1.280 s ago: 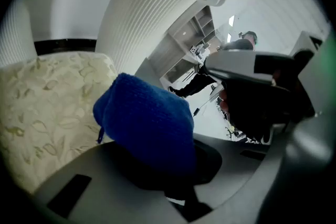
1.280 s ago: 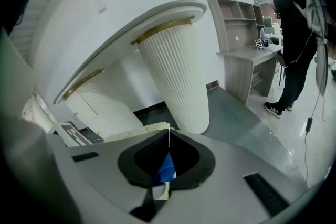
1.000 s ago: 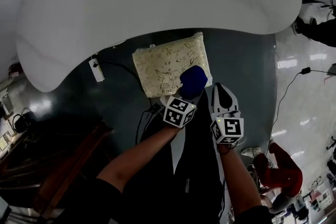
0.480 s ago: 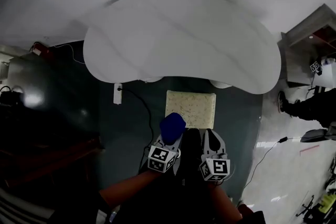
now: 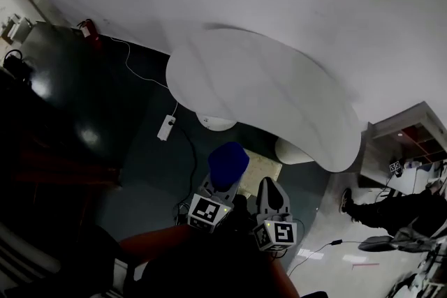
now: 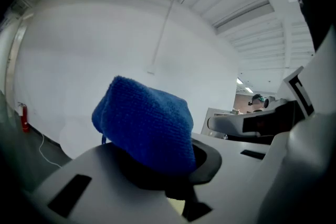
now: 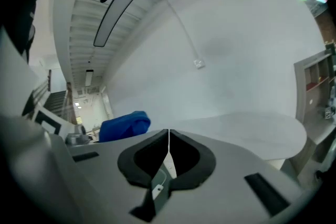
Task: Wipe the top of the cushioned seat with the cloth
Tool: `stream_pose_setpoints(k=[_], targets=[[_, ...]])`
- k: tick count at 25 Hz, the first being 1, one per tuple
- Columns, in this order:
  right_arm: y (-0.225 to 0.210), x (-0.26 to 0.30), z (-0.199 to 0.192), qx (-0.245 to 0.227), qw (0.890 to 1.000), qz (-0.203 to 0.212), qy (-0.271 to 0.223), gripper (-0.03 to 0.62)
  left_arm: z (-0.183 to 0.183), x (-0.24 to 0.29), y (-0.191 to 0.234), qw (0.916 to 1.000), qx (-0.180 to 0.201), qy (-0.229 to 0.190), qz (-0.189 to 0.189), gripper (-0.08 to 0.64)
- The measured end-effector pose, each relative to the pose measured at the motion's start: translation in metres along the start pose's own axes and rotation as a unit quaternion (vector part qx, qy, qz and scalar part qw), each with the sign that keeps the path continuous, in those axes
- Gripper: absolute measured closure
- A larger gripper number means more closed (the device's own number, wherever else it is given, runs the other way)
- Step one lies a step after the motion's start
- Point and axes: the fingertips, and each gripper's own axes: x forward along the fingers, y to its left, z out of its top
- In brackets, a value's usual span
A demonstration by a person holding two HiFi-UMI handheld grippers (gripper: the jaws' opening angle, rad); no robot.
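1. Cloth [image 5: 228,164] sits in the left gripper [image 5: 222,183]. The jaws are clamped on its lower part, and the blue bundle bulges out past the tips, plain in the left gripper view [image 6: 144,123].
2. Right gripper [image 5: 269,190] is empty, with its jaws pressed together to a thin seam [image 7: 168,157].
3. Cushioned seat [image 5: 262,165] is pale and patterned, low on the dark floor under the edge of the white table [image 5: 265,101]. Only a slice shows, just beyond both grippers.
4. Step, as a judgement: the cloth is in hand but not on the seat. Both gripper views look out at wall and ceiling, so the grippers point outward and up, not down at the cushion. No wiping contact now.
5. The next move calls for tipping the left gripper down, laying the cloth flat on the seat top, then sweeping across with light pressure and a firm grip. The table overhang is close, so watch it.
6. Pose: both forearms enter from the bottom of the head view, side by side. The grippers are near each other with their marker cubes facing up.
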Motion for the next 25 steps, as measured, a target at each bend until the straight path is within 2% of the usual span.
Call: stream_pose_setpoints(k=[3,7,9,13,16,22,25], targets=[[0.006,0.005,0.044,-0.028,0.999,-0.032,-0.034,0.555,0.040,-0.010,-0.002,0.9984,0.018,-0.051,-0.016,0.520],[0.035,0.011,0.069,-0.084,0.995,-0.010,-0.056,0.555,0.070,-0.022,-0.006,0.9954,0.025,-0.090,-0.024,0.520],[0.039,0.010,0.068,-0.094,0.994,-0.008,-0.054,0.555,0.077,-0.026,-0.008,0.9939,0.019,-0.105,-0.028,0.520],[0.035,0.008,0.072,-0.098,0.994,-0.025,-0.048,0.557,0.077,-0.024,-0.008,0.9947,0.017,-0.098,-0.027,0.520],[0.031,0.003,0.081,-0.123,0.990,-0.037,-0.055,0.557,0.078,-0.021,-0.011,0.9959,0.015,-0.086,-0.025,0.520],[0.032,-0.005,0.087,-0.123,0.989,-0.047,-0.069,0.557,0.082,-0.013,-0.028,0.9941,0.036,-0.088,-0.053,0.520],[0.033,-0.009,0.088,-0.128,0.988,-0.053,-0.074,0.557,0.083,-0.014,-0.030,0.9937,0.034,-0.091,-0.057,0.520]])
